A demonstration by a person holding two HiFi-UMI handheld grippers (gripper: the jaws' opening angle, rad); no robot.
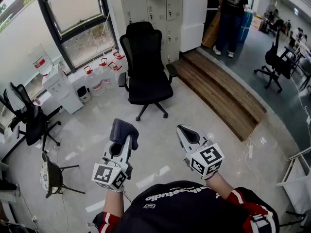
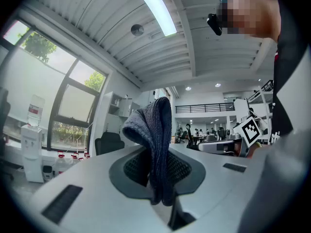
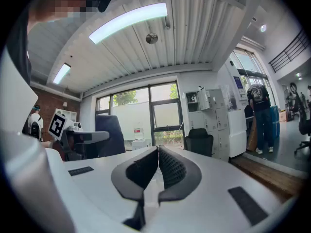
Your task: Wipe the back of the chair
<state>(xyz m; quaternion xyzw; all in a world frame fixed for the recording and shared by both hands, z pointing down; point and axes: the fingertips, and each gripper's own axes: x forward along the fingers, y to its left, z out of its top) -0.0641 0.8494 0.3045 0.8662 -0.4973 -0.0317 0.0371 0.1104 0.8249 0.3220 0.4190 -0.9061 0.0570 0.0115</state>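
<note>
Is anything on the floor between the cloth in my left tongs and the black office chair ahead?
Nothing visible: bare floor lies between the cloth in the left tongs and the chair.

Water dispenser [image 1: 60,87] near window [image 1: 80,21]; wooden platform [image 1: 221,92] beyond.

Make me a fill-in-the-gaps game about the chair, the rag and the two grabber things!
The dark grey knitted cloth is pinched in the ____ gripper.
The right gripper has its jaws ____, with nothing between them.
The padded swivel office chair in front of the pale metal lockers is coloured ____.
Missing words: left; shut; black.
</note>
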